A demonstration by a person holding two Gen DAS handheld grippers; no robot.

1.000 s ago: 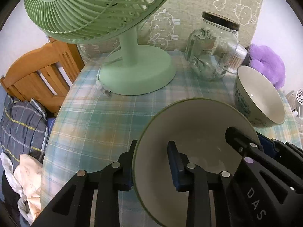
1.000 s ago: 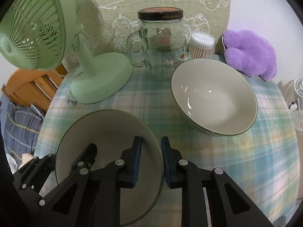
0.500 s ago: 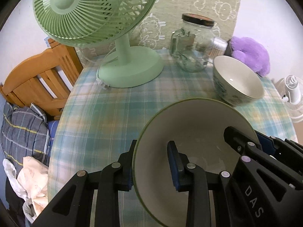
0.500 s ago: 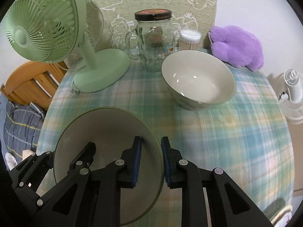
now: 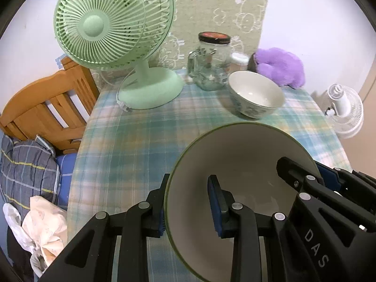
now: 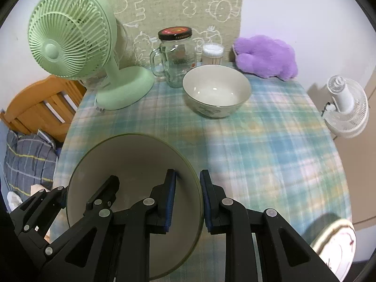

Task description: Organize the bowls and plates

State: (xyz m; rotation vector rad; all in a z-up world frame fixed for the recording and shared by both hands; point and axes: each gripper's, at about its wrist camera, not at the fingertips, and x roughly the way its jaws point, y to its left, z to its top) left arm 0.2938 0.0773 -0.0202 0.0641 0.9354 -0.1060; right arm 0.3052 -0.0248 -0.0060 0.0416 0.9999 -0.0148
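A large cream bowl with a green rim point(image 5: 246, 164) hangs above the plaid table point(image 5: 141, 141), tilted and carried by both grippers. My left gripper point(image 5: 188, 188) is shut on its left rim, one pad outside the wall and one inside. My right gripper point(image 6: 188, 176) is shut on the bowl's point(image 6: 131, 164) right rim in the same way. Each gripper shows in the other's view, across the bowl. A second, smaller bowl with a patterned outside point(image 6: 216, 91) stands upright at the table's far side, well apart from both grippers.
A green desk fan point(image 5: 112, 28), a lidded glass jar mug point(image 5: 211, 63), a cotton swab tub point(image 6: 212, 54) and a purple plush point(image 6: 265, 56) line the far edge. A wooden chair point(image 5: 47, 108) stands left, a white fan point(image 6: 345, 105) right. A plate-like rim point(image 6: 333, 242) shows near right.
Both grippers have drawn back and risen with the large bowl still held. The fan, jar and smaller bowl now look farther away and smaller.
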